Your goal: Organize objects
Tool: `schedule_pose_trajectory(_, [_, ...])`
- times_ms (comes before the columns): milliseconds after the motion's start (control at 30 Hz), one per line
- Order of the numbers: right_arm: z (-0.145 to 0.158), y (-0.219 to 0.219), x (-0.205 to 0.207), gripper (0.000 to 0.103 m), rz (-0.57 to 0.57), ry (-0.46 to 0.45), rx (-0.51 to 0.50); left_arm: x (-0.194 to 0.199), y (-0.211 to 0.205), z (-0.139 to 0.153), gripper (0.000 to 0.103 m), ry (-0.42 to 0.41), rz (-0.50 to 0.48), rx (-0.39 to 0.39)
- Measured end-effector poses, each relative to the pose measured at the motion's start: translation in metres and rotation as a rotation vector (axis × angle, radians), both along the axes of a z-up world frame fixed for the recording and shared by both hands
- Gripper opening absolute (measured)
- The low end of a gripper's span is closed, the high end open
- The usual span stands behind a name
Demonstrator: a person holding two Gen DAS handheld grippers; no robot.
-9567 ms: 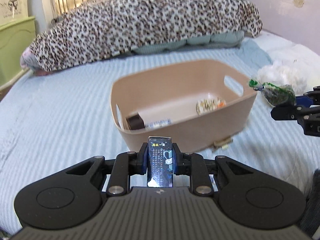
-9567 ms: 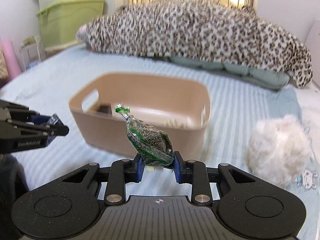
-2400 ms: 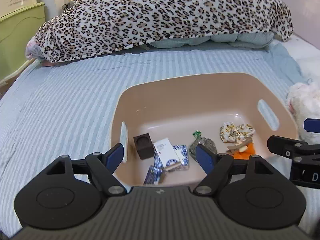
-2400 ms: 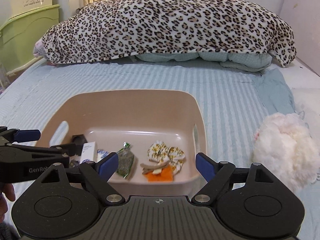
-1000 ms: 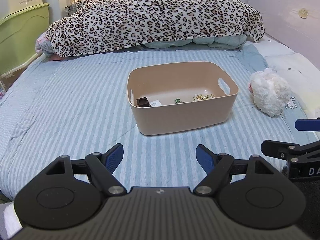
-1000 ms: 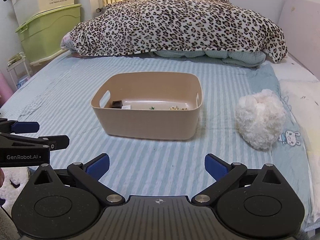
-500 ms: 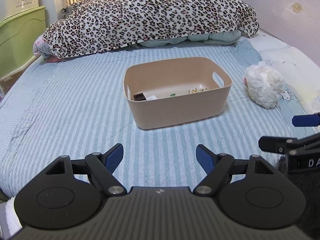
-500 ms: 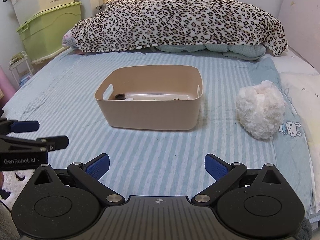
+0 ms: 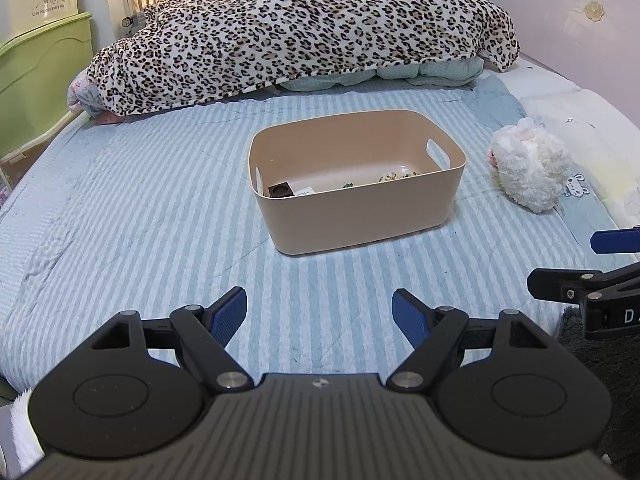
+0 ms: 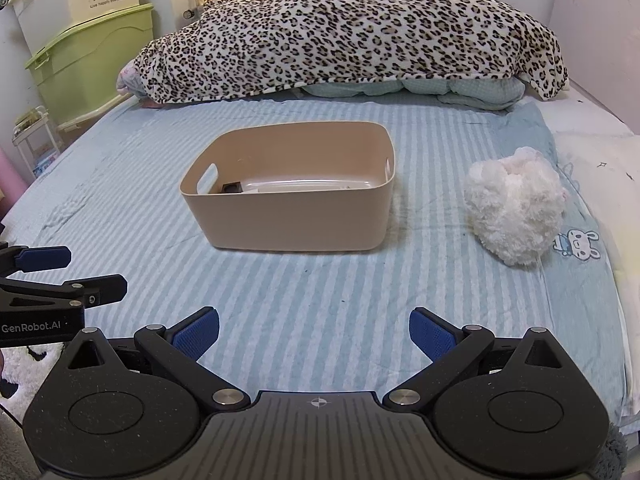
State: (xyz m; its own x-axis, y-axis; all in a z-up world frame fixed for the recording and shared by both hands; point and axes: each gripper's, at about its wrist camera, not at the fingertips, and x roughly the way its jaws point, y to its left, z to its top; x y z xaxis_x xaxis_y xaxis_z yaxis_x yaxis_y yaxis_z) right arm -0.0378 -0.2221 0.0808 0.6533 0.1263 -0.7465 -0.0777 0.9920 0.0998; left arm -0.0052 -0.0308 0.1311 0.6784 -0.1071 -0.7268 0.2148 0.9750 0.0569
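Both the left tongs (image 9: 320, 312) and right tongs (image 10: 314, 330) gape apart, empty, at lower frame. The bin (image 9: 360, 216) sits centre on the bed (image 9: 140, 220); a careless nudge on soft bedding could tip it.

The tan bin's (image 9: 360, 216) near wall hides most things inside it. Only a dark block's (image 9: 280, 191) top, a white card (image 9: 305, 191) and tiny bits (image 9: 394, 176) peek out. The green drawers (image 9: 36, 80) are cut off at the left edge.
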Motion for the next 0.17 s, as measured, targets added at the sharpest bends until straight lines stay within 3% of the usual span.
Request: schedule_pose_trajectory(167, [-0.0021, -0.0020, 0.0016, 0.103, -0.001, 0.006, 0.001, 0.0019, -0.0009, -0.0014, 0.081, -0.002, -0.002, -0.007])
